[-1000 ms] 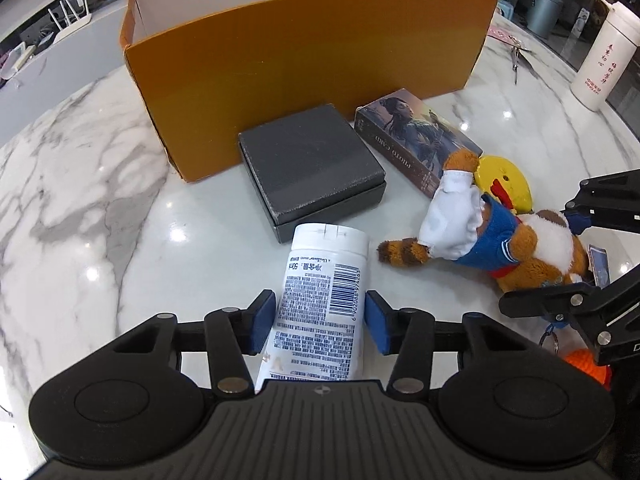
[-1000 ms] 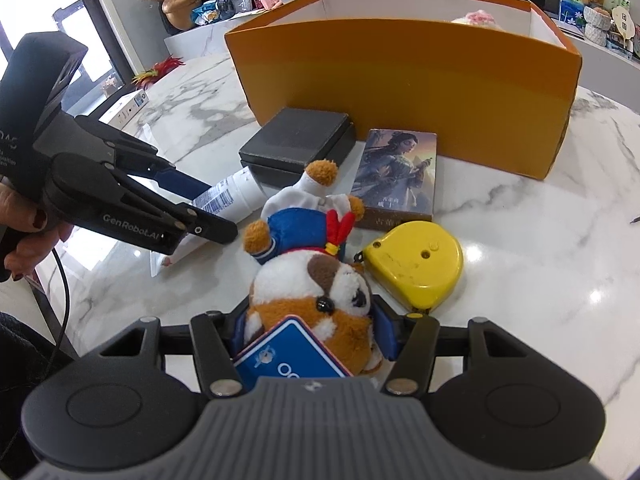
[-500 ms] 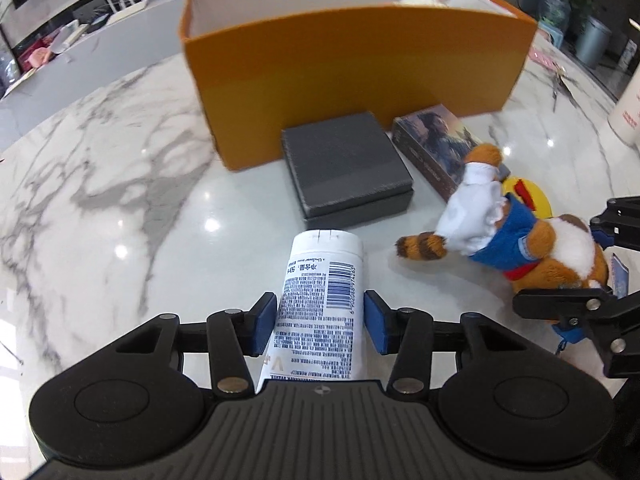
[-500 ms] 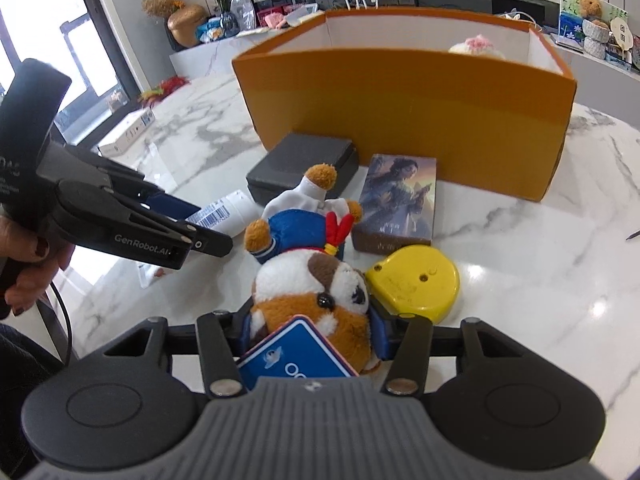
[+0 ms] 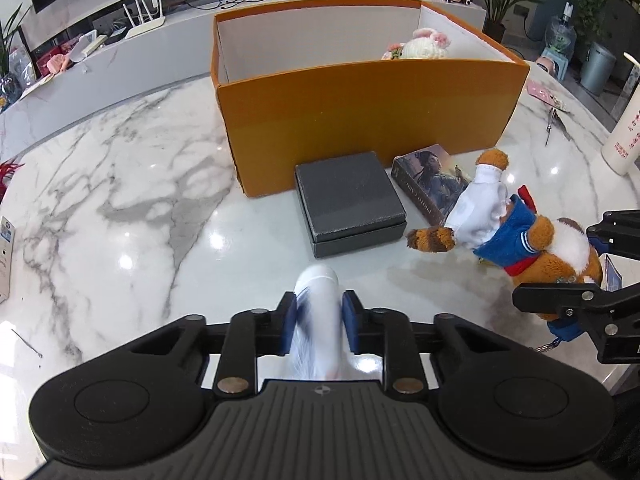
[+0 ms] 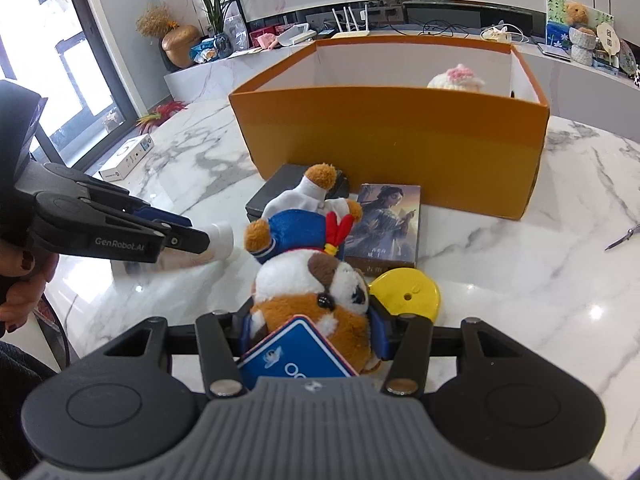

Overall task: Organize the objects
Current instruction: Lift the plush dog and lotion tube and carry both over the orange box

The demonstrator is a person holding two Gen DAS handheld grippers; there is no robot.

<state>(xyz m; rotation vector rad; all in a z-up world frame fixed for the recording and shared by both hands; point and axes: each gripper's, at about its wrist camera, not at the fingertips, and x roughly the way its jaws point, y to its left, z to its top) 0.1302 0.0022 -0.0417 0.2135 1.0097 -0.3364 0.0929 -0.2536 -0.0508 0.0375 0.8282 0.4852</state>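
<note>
My left gripper is shut on a white tube, blurred with motion, held above the marble table; the tube also shows in the right wrist view. My right gripper is shut on a brown and white plush dog in blue clothes, lifted off the table; the dog also shows in the left wrist view. An open orange box stands behind, with a pink and white knitted toy inside.
A dark grey flat box and a picture card box lie in front of the orange box. A yellow tape measure lies by the plush. A white cup stands at the right. Scissors lie far right.
Both grippers have lifted upward with their objects. The tube has turned in my left gripper and now looks narrower and blurred. The view now reaches into the orange box.
</note>
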